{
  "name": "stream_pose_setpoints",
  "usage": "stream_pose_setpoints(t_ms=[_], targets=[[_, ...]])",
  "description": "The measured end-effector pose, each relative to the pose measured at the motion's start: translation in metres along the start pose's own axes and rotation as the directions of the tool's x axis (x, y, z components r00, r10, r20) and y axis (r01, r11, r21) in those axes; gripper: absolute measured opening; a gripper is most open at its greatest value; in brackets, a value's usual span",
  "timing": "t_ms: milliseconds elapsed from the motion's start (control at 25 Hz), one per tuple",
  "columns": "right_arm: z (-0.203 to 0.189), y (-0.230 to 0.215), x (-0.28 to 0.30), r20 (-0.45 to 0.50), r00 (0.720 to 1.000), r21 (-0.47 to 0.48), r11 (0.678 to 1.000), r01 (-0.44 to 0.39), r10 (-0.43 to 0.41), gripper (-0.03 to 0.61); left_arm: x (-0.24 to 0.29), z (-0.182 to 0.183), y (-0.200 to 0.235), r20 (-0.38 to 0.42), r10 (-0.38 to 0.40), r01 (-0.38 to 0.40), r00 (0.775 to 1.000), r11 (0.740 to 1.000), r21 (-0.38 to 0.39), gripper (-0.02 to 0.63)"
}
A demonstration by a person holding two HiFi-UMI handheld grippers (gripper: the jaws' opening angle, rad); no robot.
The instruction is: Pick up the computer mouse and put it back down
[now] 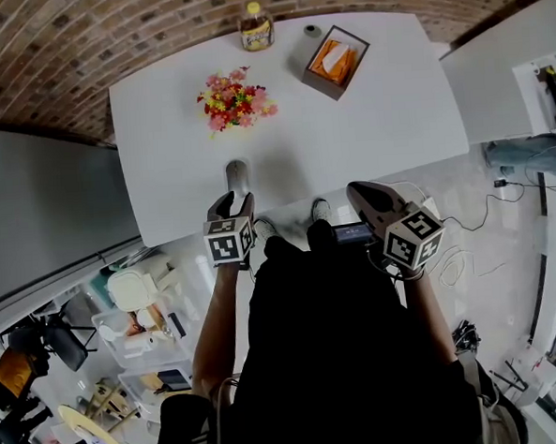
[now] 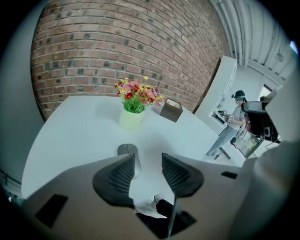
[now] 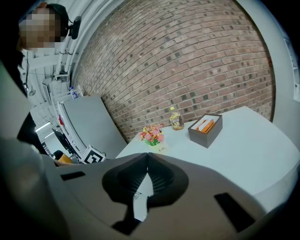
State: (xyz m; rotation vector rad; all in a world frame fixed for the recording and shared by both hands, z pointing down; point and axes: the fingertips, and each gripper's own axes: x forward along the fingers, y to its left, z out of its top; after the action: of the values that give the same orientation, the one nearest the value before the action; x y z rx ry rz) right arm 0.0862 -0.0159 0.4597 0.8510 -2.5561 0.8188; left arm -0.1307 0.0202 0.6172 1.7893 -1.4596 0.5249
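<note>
- Nearest to you, the left tongs (image 1: 231, 204) hung at the near edge of the worktop (image 1: 394, 115), tips aimed at the computer mouse (image 1: 238, 175). I judged that as a lining-up for the pick.
- Their jaws stood moderately apart with nothing between them, a gap that looked about right for the mouse's width.
- The mouse lay flat on the worktop, left of centre and near the near edge, just beyond those tips and not yet touched.
- You held the right tongs (image 1: 363, 197) off the worktop's near edge, jaws pressed together on nothing. They seemed parked out of the way.
- The flowers (image 1: 235, 99), bottle (image 1: 256, 27) and open box (image 1: 335, 61) sat well apart from the mouse toward the far side, so your approach was clear.
- The head view gave the mouse's whole outline. The left gripper view showed it partly hidden behind the left jaw, a little left of the gap, so you probably needed a small shift left.
- The right gripper view did not show the mouse at all, only the flowers, bottle and box before the brick wall.
- Only the left gripper view showed the flowers' pale pot (image 2: 131, 119).
</note>
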Motion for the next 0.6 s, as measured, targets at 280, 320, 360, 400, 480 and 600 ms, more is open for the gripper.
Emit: stream_pose_setpoints(t_ms=[280, 320, 360, 400, 480, 600], targets=[[0.000, -0.004, 0.001, -0.013, 1.000, 0.005, 1.000, 0.013, -0.013, 0.017, 0.008, -0.001, 0.017, -0.019, 0.068, -0.068, 0.998, 0.998, -0.002, 0.221], [0.000, -0.003, 0.002, -0.015, 1.000, 0.005, 1.000, 0.014, -0.014, 0.017, 0.009, 0.000, 0.019, -0.021, 0.073, -0.073, 0.997, 0.997, -0.001, 0.225], [0.000, -0.003, 0.002, -0.016, 1.000, 0.006, 1.000, 0.014, -0.014, 0.017, 0.010, 0.000, 0.021, -0.022, 0.081, -0.081, 0.996, 0.997, 0.000, 0.232], [0.000, -0.003, 0.002, -0.017, 1.000, 0.009, 1.000, 0.014, -0.013, 0.017, 0.011, 0.000, 0.023, -0.023, 0.089, -0.089, 0.996, 0.996, 0.002, 0.238], [0.000, -0.004, 0.002, -0.019, 1.000, 0.013, 1.000, 0.014, -0.013, 0.017, 0.013, 0.001, 0.026, -0.022, 0.102, -0.102, 0.995, 0.995, 0.005, 0.254], [0.000, -0.005, 0.002, -0.024, 1.000, 0.016, 1.000, 0.019, -0.019, 0.017, 0.018, 0.003, 0.028, -0.028, 0.107, -0.106, 0.994, 0.994, 0.011, 0.279]])
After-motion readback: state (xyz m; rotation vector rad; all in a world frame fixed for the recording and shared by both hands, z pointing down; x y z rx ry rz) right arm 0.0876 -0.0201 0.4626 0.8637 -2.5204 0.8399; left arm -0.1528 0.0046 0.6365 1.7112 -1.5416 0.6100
